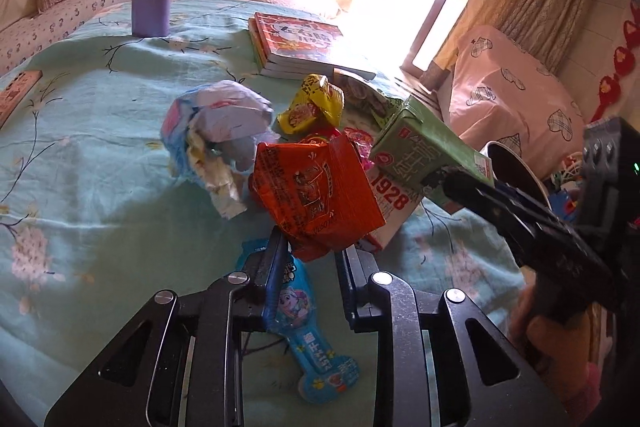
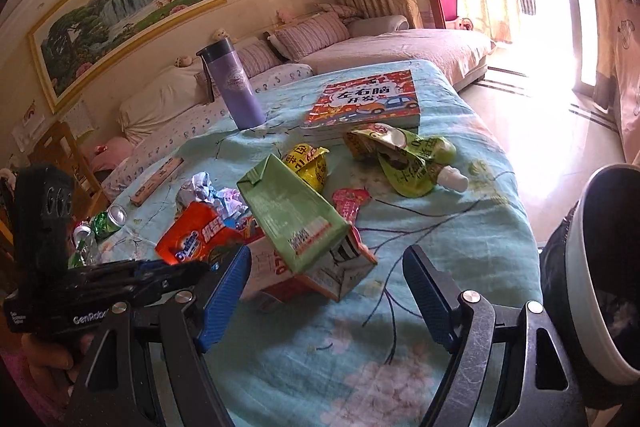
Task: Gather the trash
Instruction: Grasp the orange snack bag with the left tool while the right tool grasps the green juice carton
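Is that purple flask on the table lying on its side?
No, the purple flask stands upright on the floral tablecloth, lid at the top, behind the pile of wrappers.

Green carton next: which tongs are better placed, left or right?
Right. The right tongs stand open, with the green carton straight ahead of the gap; the left tongs are closed on the orange snack packet.

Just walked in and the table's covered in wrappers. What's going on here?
A person is clearing snack trash off the cloth-covered table, holding a gripper in each hand. The left gripper is pinching the lower edge of the orange wrapper. The right gripper is open and empty, facing the green carton. A lined bin sits beside the table, and other wrappers lie uncollected.
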`<state>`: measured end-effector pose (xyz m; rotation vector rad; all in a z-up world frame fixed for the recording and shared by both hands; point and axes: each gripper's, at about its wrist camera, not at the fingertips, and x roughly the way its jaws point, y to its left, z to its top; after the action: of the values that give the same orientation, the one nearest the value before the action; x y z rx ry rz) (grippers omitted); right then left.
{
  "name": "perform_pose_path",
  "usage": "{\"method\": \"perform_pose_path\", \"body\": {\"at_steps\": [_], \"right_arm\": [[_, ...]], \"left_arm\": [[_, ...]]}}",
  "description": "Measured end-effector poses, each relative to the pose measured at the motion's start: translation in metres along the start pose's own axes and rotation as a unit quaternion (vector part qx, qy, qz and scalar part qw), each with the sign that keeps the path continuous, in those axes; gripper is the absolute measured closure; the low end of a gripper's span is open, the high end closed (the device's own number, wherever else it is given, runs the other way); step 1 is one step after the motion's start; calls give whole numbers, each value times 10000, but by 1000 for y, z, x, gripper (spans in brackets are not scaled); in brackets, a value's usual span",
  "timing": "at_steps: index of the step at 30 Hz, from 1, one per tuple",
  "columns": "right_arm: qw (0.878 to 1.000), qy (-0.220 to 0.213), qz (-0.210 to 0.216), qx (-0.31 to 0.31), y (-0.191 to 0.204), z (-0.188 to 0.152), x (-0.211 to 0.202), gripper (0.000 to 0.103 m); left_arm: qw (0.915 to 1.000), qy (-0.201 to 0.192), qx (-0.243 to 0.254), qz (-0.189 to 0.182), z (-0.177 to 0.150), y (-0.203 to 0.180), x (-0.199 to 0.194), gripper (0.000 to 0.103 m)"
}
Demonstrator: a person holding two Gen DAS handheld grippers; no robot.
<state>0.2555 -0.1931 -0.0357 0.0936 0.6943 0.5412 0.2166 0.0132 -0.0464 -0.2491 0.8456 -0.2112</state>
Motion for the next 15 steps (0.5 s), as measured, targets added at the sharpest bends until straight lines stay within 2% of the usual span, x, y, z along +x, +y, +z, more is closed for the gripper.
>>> {"method": "perform_pose_path", "body": {"at_steps": [1, 3, 10, 15], "right_arm": [[10000, 8, -3, -24, 0, 0, 2, 30], [10000, 46, -67, -29, 3, 0, 3, 64], [9995, -103, -132, 260, -3, -21, -27, 67], [9980, -220, -285, 523, -15, -39, -57, 67]], "left_arm": [[10000, -6, 11, -11, -1, 0, -2, 80], [10000, -31, 15, -29, -4, -1, -7, 81], [9991, -206, 201, -318, -7, -20, -26, 81], [9973, -156, 459, -552, -15, -45, -27, 81]]}}
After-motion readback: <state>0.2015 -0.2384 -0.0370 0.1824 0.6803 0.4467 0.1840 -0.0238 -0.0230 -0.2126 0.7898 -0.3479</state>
